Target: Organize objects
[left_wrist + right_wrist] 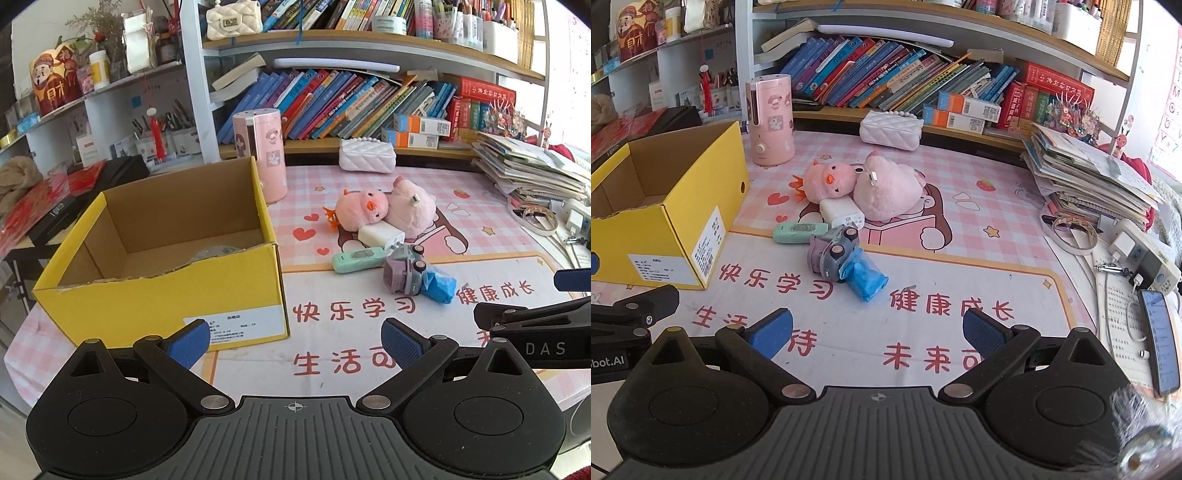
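Hovering: left tongs, right tongs apart | yellow box torn-rimmed

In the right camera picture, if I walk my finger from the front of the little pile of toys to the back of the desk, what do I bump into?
Blue wrapped packet → toy car → white charger → pink chick plush → white quilted purse → books on the shelf.

Bookshelf behind desk w/ pink mat (bright daylight right).
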A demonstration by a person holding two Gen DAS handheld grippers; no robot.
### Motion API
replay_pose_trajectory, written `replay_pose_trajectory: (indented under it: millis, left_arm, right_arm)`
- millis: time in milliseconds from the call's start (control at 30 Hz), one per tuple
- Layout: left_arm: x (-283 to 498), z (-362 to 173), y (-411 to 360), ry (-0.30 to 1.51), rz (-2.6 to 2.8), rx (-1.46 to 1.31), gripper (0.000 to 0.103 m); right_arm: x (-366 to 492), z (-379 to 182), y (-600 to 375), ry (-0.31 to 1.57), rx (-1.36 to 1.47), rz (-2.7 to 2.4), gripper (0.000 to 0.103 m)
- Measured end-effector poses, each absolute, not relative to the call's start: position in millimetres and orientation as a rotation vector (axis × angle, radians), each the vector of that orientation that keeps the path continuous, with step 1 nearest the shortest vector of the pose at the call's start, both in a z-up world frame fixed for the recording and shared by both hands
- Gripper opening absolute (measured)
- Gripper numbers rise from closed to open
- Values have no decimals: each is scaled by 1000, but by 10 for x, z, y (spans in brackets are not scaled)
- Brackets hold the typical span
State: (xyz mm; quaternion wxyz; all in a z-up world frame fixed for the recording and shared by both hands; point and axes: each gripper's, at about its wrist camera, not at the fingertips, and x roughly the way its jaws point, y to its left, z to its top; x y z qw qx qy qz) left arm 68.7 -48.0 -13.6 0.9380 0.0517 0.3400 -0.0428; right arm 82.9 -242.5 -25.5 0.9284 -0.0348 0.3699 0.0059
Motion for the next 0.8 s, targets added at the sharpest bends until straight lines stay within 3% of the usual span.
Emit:
replay_pose_trajectory:
  millis: [800]
  left_arm:
    - [750, -178, -443, 710, -83, 97, 100]
  right_arm:
    - [926, -287, -2345, 777, -85, 30, 99]
